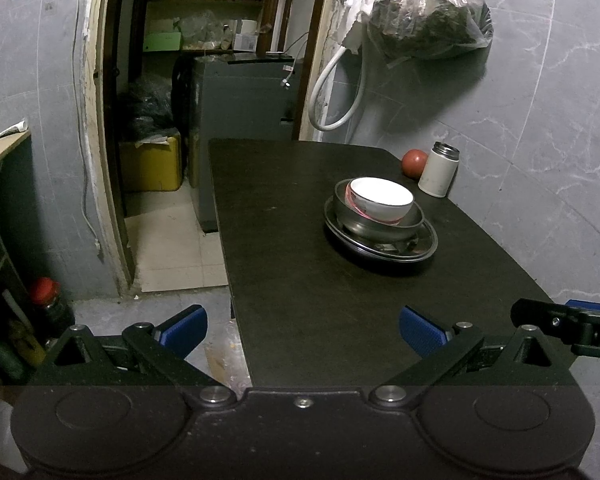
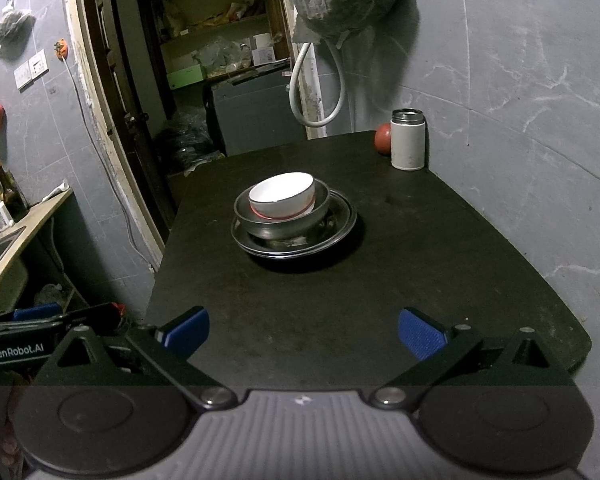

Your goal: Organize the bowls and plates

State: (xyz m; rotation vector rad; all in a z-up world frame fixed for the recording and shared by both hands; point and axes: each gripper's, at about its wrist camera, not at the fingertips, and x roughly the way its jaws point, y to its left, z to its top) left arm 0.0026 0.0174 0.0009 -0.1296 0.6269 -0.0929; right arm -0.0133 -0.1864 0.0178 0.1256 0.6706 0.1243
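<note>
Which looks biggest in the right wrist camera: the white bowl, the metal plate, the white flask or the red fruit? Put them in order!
1. Metal plate, widest, at the bottom of the stack.
2. White bowl and white flask look about alike; the flask stands farther back, so no ranking.
3. Red fruit, smallest, partly hidden behind the flask.

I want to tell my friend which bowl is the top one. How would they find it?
Look at the dark table by the grey wall; in its middle sits a stack of dishes. At the bottom are metal plates, then a metal bowl. The white bowl sits tilted inside that one, and it is the only white dish, with a red band near its base.
</note>
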